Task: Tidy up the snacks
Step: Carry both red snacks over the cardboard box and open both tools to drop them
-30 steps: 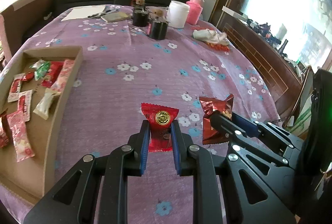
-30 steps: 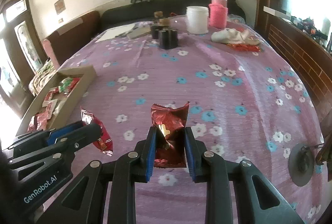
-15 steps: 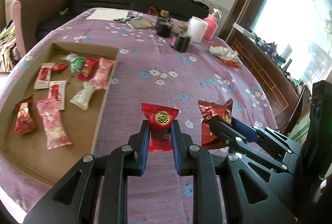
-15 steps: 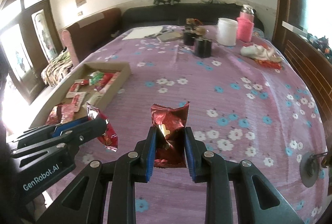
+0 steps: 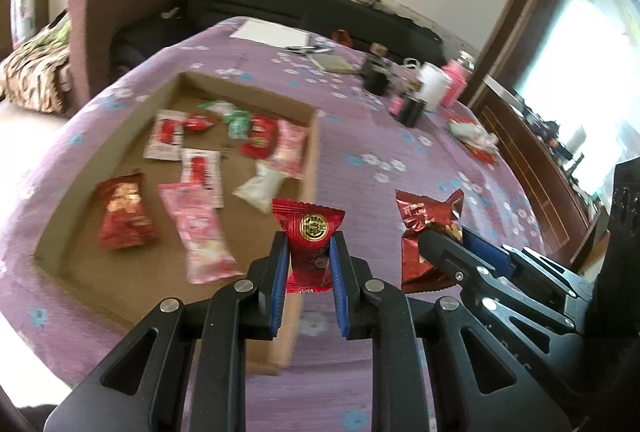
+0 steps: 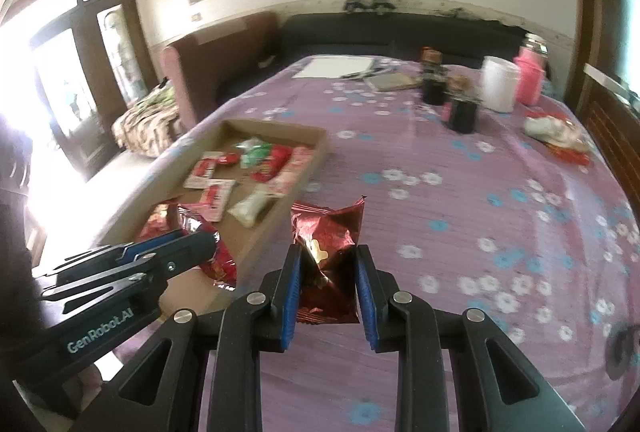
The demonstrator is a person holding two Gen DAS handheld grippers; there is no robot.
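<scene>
My left gripper (image 5: 308, 248) is shut on a bright red snack packet (image 5: 307, 228) with a gold round seal, held above the near right edge of a shallow cardboard tray (image 5: 312, 136). My right gripper (image 6: 326, 260) is shut on a dark red foil snack bag (image 6: 328, 232), held just right of the tray (image 6: 316, 152). Each gripper shows in the other's view: the right gripper (image 5: 444, 248) with its foil bag (image 5: 428, 216), and the left gripper (image 6: 200, 244) with its red packet (image 6: 222, 264). Several red, pink, white and green packets lie in the tray.
The table (image 6: 460, 200) wears a purple cloth with flowers. At its far end stand dark jars (image 6: 460, 112), a white container (image 6: 498, 84), a pink bottle (image 6: 530, 76), papers (image 6: 332, 66) and a crumpled wrapper pile (image 6: 556, 130). A black sofa and an armchair sit behind.
Both grippers have carried their packets leftwards across the table, so the cardboard tray has come from the far left to directly under and beside them. Grips are unchanged.
</scene>
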